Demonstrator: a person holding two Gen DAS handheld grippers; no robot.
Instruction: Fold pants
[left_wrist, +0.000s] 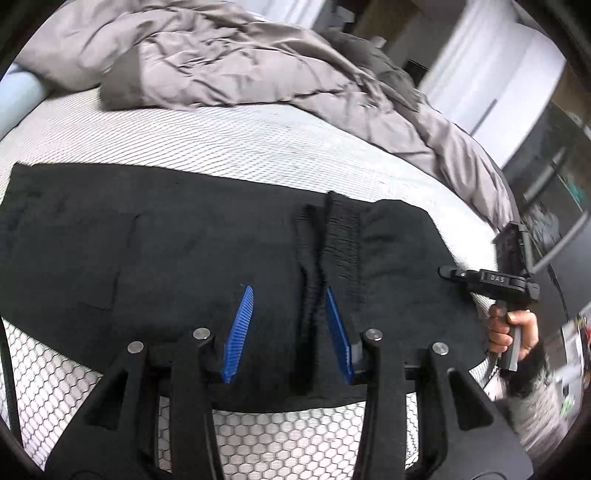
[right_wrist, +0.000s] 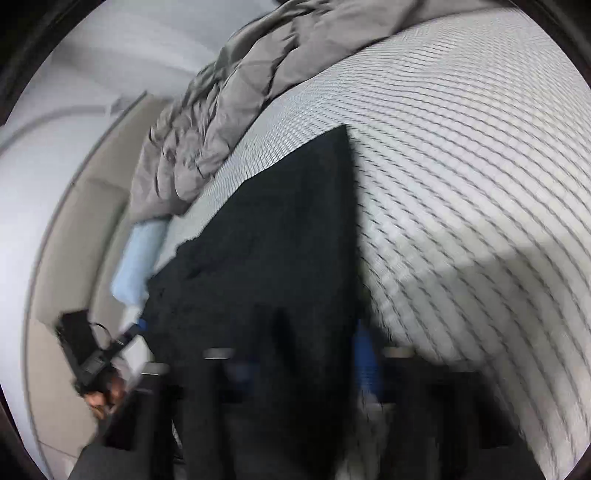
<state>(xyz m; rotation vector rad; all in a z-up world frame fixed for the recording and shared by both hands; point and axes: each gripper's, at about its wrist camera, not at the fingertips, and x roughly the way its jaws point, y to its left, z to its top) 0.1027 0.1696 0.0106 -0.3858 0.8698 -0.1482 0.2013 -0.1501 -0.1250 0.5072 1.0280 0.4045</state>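
My left gripper (left_wrist: 288, 325) hovers over black pants (left_wrist: 155, 251) spread flat on a white honeycomb-patterned mattress (left_wrist: 258, 147), blue pads (left_wrist: 240, 328) spread apart with the ribbed waistband (left_wrist: 341, 236) lying between them, unpinched. To the right, my right gripper (left_wrist: 448, 272) rests its tips on the cloth's edge, a hand (left_wrist: 511, 330) on its grip; its own blurred view shows dark fabric draped between its fingers, but I cannot tell whether they pinch it. A rumpled grey duvet (left_wrist: 221, 62) is heaped behind.
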